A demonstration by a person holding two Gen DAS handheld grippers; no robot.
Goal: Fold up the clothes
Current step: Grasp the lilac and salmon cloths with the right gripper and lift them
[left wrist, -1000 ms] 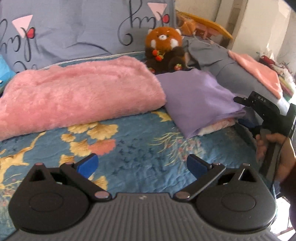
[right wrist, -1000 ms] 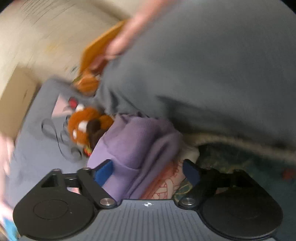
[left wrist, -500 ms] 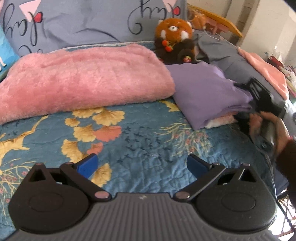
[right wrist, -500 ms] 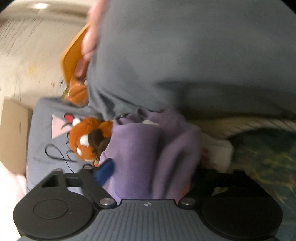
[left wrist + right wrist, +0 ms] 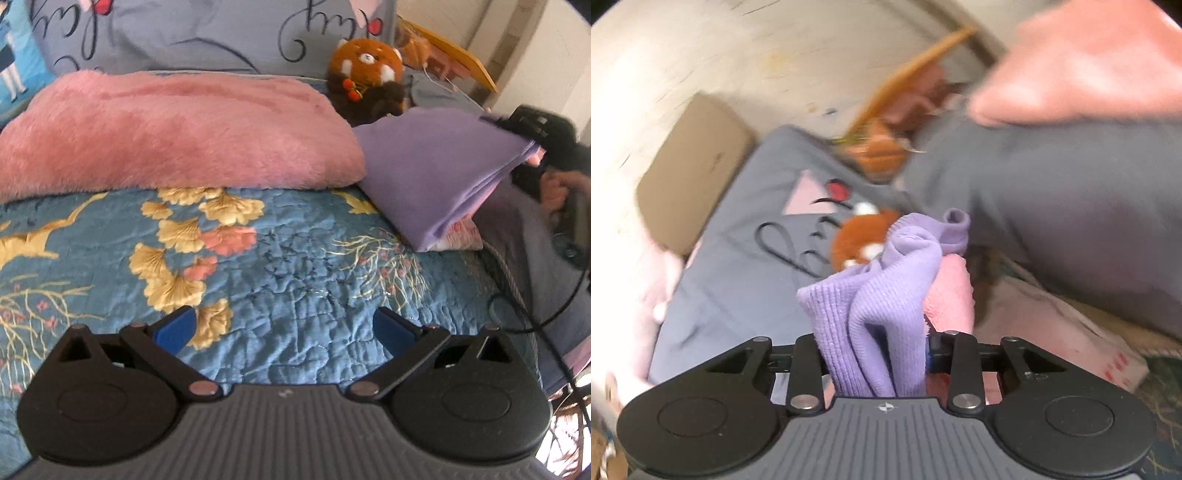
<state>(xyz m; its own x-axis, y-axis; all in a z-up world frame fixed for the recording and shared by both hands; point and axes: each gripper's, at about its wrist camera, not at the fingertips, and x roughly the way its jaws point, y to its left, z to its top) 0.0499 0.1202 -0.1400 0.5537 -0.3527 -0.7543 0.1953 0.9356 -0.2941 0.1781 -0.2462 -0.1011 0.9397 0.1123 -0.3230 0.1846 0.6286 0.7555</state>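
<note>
From your left wrist camera, your left gripper (image 5: 284, 326) hangs over the blue floral bedspread (image 5: 288, 266) with its tongs spread wide and nothing between them. The purple garment (image 5: 436, 173) lies toward the bed's right edge, just beside the pink fluffy blanket (image 5: 173, 133), its far corner lifted by your right gripper (image 5: 532, 129). A red panda plush (image 5: 365, 77) sits behind, near the head of the bed.

From your right wrist camera — a blurred view — your right gripper (image 5: 879, 350) is clamped on a bunched fold of the purple garment (image 5: 882, 302), ribbed cloth bulging up between the tongs.
</note>
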